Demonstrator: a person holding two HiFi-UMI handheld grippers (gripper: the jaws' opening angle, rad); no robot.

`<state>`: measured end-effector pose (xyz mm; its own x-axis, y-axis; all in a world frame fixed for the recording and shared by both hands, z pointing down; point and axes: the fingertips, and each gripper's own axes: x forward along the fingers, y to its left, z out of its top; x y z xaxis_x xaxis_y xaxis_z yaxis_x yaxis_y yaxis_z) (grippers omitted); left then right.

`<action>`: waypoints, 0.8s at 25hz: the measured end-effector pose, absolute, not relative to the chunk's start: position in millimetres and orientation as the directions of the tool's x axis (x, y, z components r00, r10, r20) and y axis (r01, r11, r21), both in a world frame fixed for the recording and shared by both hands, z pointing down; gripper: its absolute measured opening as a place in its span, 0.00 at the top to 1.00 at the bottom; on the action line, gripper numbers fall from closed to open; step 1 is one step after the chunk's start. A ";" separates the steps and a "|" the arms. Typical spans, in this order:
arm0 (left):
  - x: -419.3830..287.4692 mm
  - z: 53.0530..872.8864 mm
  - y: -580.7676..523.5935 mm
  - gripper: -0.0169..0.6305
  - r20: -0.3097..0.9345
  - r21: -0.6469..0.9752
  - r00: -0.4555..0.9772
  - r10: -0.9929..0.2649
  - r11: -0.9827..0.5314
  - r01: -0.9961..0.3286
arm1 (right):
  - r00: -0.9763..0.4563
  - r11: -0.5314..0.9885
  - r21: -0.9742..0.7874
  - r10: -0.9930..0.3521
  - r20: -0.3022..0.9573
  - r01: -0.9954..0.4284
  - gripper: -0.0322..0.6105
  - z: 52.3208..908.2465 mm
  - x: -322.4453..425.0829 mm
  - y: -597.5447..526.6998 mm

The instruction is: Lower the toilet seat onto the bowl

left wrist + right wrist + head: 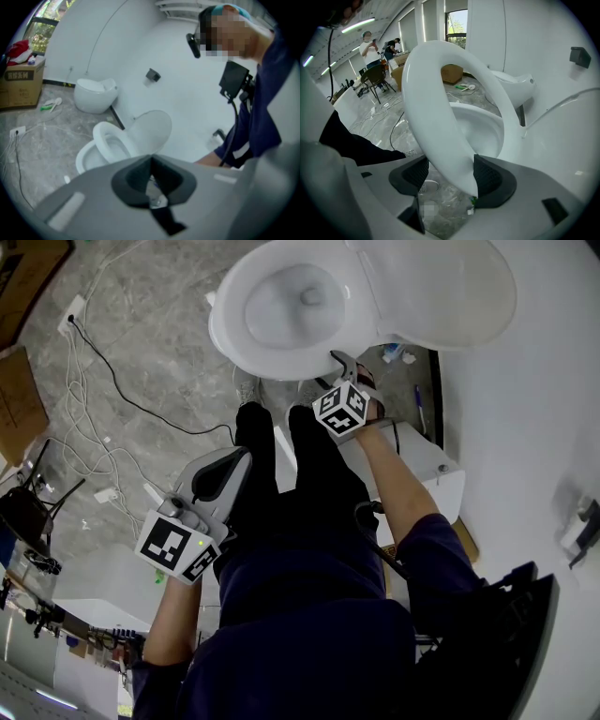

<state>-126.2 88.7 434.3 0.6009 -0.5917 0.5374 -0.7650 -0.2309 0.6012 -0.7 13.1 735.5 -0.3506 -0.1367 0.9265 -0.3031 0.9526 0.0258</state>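
Both jaws of the right gripper [450, 177] are straddling the white oval toilet seat [427, 108], spread, apparently only loosely touching it.

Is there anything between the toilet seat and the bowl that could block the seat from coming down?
Nothing visible does. The toilet seat runs between the open jaws of the right gripper, and the bowl under it holds no object that I can see. The lid stands up behind, out of the path.
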 end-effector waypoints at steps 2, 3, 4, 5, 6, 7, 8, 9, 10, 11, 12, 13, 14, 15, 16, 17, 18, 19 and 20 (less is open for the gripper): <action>-129.4 436.3 88.4 0.97 0.539 0.603 0.599 -0.592 -0.225 -0.765 | -0.345 0.960 0.026 -0.125 0.930 -0.279 0.52 739.4 -3.0 13.8; -131.0 437.3 88.4 0.97 0.540 0.604 0.598 -0.592 -0.222 -0.765 | -0.342 0.964 0.026 -0.119 0.932 -0.264 0.52 741.2 -4.0 14.4; -132.6 438.1 88.3 0.97 0.542 0.605 0.596 -0.592 -0.218 -0.766 | -0.339 0.968 0.026 -0.112 0.934 -0.248 0.52 742.8 -5.1 15.0; -134.5 438.7 88.1 0.97 0.543 0.605 0.594 -0.593 -0.215 -0.767 | -0.336 0.972 0.025 -0.105 0.936 -0.232 0.52 744.3 -6.3 15.7; -136.3 439.1 87.7 0.97 0.544 0.605 0.592 -0.594 -0.212 -0.768 | -0.334 0.976 0.025 -0.097 0.938 -0.215 0.52 745.5 -7.6 16.3; -138.0 439.4 87.4 0.97 0.545 0.605 0.590 -0.596 -0.208 -0.768 | -0.331 0.980 0.024 -0.090 0.939 -0.197 0.52 746.6 -8.7 16.9; -139.2 439.8 87.2 0.97 0.545 0.605 0.588 -0.597 -0.206 -0.769 | -0.328 0.984 0.024 -0.083 0.941 -0.179 0.52 747.8 -9.5 17.6; -139.9 440.4 87.1 0.97 0.546 0.605 0.587 -0.598 -0.203 -0.770 | -0.326 0.987 0.024 -0.076 0.942 -0.161 0.52 749.2 -9.9 18.3; -140.1 441.3 87.1 0.97 0.546 0.606 0.586 -0.599 -0.200 -0.770 | -0.323 0.989 0.023 -0.069 0.944 -0.145 0.52 750.9 -9.9 19.1; -140.2 442.5 87.1 0.97 0.547 0.606 0.585 -0.599 -0.198 -0.770 | -0.322 0.991 0.021 -0.062 0.945 -0.130 0.51 752.8 -9.8 20.0; -140.3 443.7 86.9 0.97 0.548 0.607 0.583 -0.600 -0.195 -0.770 | -0.320 0.993 0.019 -0.056 0.946 -0.115 0.51 754.5 -9.7 20.7; -140.8 444.7 86.5 0.97 0.548 0.608 0.582 -0.600 -0.193 -0.771 | -0.319 0.995 0.018 -0.049 0.947 -0.101 0.51 755.9 -9.9 21.1; -141.7 445.4 85.9 0.97 0.549 0.608 0.581 -0.601 -0.190 -0.771 | -0.317 0.996 0.015 -0.042 0.947 -0.087 0.51 756.8 -10.4 21.3; -142.8 445.9 85.1 0.97 0.550 0.609 0.580 -0.601 -0.187 -0.771 | -0.316 0.997 0.013 -0.035 0.948 -0.073 0.51 757.5 -11.3 21.5; -143.9 446.2 84.3 0.97 0.551 0.609 0.578 -0.601 -0.184 -0.772 | -0.314 0.998 0.010 -0.028 0.949 -0.061 0.50 758.2 -12.2 21.7; -144.8 446.6 83.5 0.97 0.553 0.609 0.577 -0.602 -0.181 -0.772 | -0.313 0.999 0.008 -0.023 0.949 -0.049 0.50 759.1 -13.0 21.8; -145.4 447.0 82.7 0.97 0.554 0.608 0.575 -0.602 -0.179 -0.773 | -0.312 0.999 0.007 -0.019 0.950 -0.039 0.50 760.1 -13.7 21.9; -145.6 447.6 81.9 0.97 0.555 0.608 0.574 -0.602 -0.178 -0.774 | -0.311 1.000 0.007 -0.015 0.950 -0.029 0.49 761.2 -14.3 22.0; -145.7 448.2 81.3 0.97 0.556 0.608 0.573 -0.602 -0.176 -0.774 | -0.310 1.000 0.005 -0.011 0.951 -0.021 0.49 762.7 -14.7 22.6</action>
<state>-145.7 81.3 448.2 0.5733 -0.6017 0.5562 -0.7745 -0.1763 0.6075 -14.7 22.6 762.7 -0.3104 -0.0110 0.9506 -0.0208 0.9998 0.0048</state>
